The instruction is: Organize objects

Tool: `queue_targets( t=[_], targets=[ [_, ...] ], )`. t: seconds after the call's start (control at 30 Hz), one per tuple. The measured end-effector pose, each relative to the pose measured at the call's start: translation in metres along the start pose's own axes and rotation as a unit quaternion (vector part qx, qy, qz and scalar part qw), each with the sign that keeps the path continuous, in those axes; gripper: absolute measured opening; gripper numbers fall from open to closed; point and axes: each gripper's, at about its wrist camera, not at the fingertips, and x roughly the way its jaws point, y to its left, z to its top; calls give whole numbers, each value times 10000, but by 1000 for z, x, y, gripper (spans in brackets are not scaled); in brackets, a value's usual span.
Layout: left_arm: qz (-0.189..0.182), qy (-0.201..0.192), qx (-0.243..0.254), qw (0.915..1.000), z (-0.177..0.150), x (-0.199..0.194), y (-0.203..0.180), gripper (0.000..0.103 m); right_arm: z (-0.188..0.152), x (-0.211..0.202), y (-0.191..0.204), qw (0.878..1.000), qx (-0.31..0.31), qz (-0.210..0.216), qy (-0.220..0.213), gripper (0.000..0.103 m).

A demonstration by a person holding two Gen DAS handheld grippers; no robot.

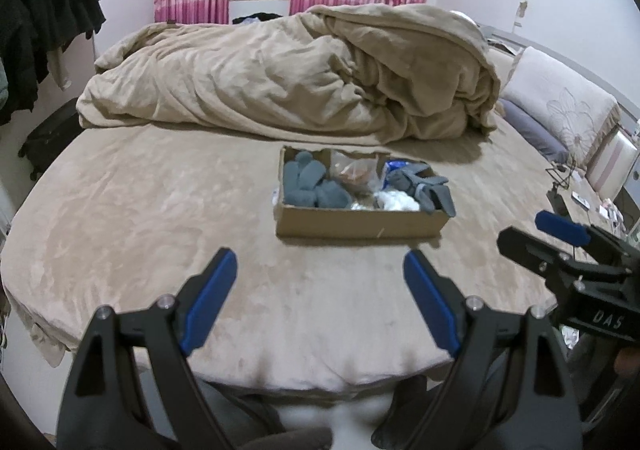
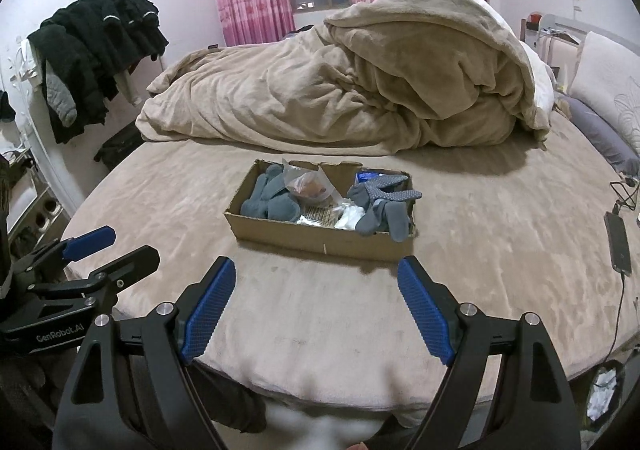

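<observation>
The left gripper point(image 1: 320, 262) and right gripper point(image 2: 316, 270) are both gaping wide, grasping nothing. The cardboard box point(image 2: 320, 240) is sitting on the bed point(image 2: 480, 250), holding grey socks point(image 2: 272, 199)

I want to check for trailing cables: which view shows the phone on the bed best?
The right wrist view: the phone lies whole at the bed's right edge, its cable running off. The left wrist view shows only a dark, partial shape there, beside the right gripper.

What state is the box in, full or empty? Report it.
Nearly full. The open-topped box holds grey socks, a clear bag, white stuff and more grey socks, one draped over the rim.
</observation>
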Motion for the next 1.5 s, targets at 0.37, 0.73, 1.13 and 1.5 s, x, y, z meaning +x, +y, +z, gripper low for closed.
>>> queue_targets(
  t=[0.37, 0.73, 1.13, 1.5],
  targets=[
    [13, -49, 72, 10000, 1, -6, -6, 87, -2, -5, 1, 10000, 1, 28, -29, 86],
    [-4, -54, 81, 10000, 2, -7, -6, 87, -1, -5, 3, 10000, -4, 38, -19, 86],
    [-7, -53, 79, 10000, 3, -6, -5, 87, -1, -4, 4, 10000, -8, 37, -12, 86],
    [-10, -43, 94, 9999, 4, -4, -3, 87, 0, -2, 5, 10000, -8, 38, 3, 86]
  ],
)
